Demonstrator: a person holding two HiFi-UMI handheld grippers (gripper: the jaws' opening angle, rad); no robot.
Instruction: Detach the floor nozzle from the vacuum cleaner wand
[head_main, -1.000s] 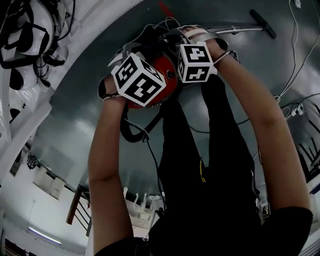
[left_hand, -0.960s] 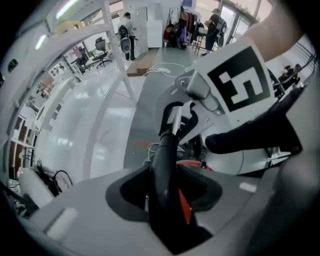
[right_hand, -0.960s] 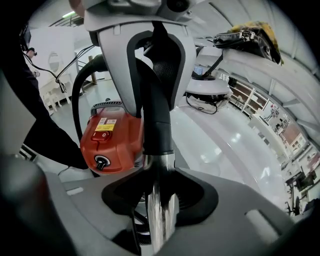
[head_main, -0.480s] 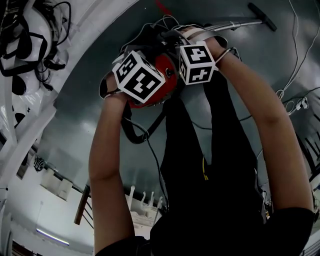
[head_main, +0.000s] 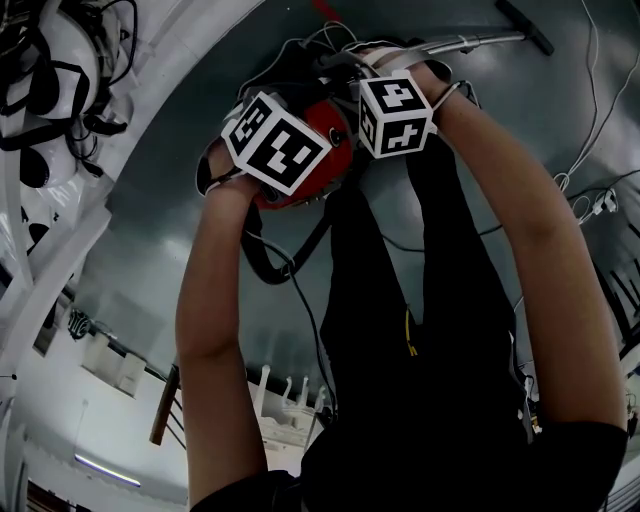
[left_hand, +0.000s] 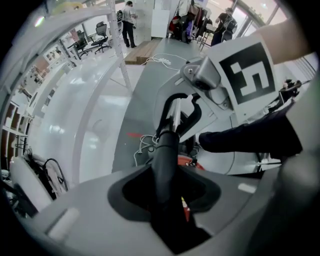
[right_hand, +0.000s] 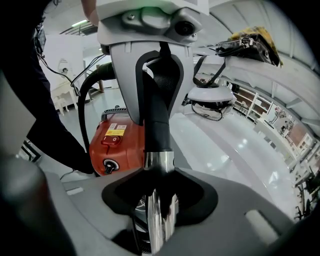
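A red vacuum cleaner body (head_main: 325, 150) lies on the grey floor below my hands. Its chrome wand (head_main: 470, 42) runs to the upper right and ends in the black floor nozzle (head_main: 524, 26), still joined to it. My left gripper (head_main: 278, 143) points straight down. In the left gripper view its jaws (left_hand: 167, 200) have just been closing and are now shut on the black curved handle tube (left_hand: 166, 160). My right gripper (head_main: 395, 115) faces it, shut (right_hand: 159, 200) on the chrome wand (right_hand: 159, 215) just below the black handle (right_hand: 155, 115). The red body (right_hand: 116, 142) shows behind.
A black hose (head_main: 262, 262) loops from the red body toward my legs. Thin cables and a plug (head_main: 598, 205) lie on the floor at right. A white curved bench (head_main: 120, 110) with black gear (head_main: 50, 60) runs along the left. People stand far off (left_hand: 129, 20).
Both marker cubes have tilted slightly and sit a little higher in the head view. Hands stay together at the handle; the wand and nozzle remain joined.
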